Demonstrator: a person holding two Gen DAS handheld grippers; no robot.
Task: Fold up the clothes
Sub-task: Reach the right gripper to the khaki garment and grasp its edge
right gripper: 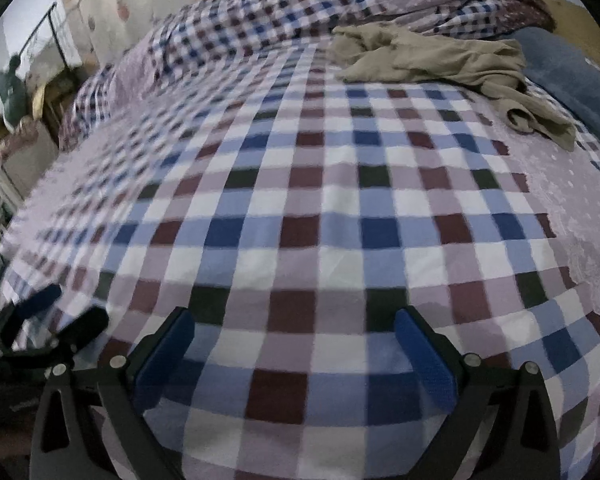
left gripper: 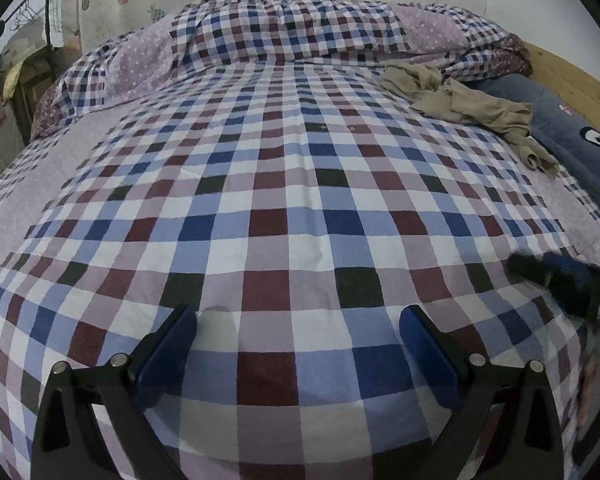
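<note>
A crumpled beige garment (left gripper: 466, 106) lies at the far right of the checked bed, next to the bunched duvet; it also shows in the right wrist view (right gripper: 432, 62). My left gripper (left gripper: 298, 322) is open and empty, low over the near part of the bedsheet, far from the garment. My right gripper (right gripper: 294, 324) is open and empty, also over the near sheet. The right gripper shows blurred at the right edge of the left wrist view (left gripper: 568, 284); the left gripper shows at the left edge of the right wrist view (right gripper: 56, 320).
The checked sheet (left gripper: 284, 184) covers the bed. A bunched checked duvet (left gripper: 300, 28) lies along the far edge. A dark blue pillow (left gripper: 572, 128) sits at the right by a wooden headboard (left gripper: 568, 68). A metal rack and clutter (left gripper: 28, 40) stand at the far left.
</note>
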